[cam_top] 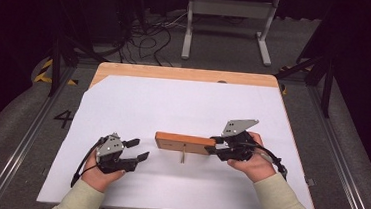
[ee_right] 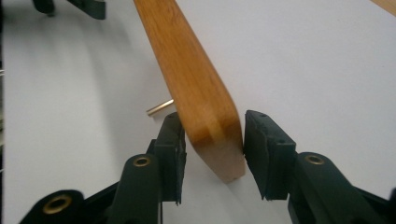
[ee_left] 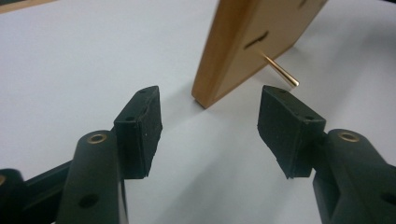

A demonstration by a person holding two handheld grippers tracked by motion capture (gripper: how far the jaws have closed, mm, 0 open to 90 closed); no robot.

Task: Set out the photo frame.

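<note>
- Two hand-held grippers work over a white sheet (cam_top: 173, 103) that covers a wooden table (cam_top: 186, 74).
- Right gripper (cam_top: 214, 146) clamps one end of a wooden board (cam_top: 184, 143); in the right gripper view its pads (ee_right: 173, 149) press both faces of that board end.
- That board stands on its long edge near the middle of the sheet, with a thin brass-coloured pin (ee_left: 280, 71) sticking out of one face and slanting down to the sheet.
- Left gripper (cam_top: 137, 150) sits just beside the board's free end, its jaws spread fairly wide with nothing between them.
- Left gripper view shows the board's corner ahead of the gap, apart from both pads (ee_left: 142, 130).
</note>
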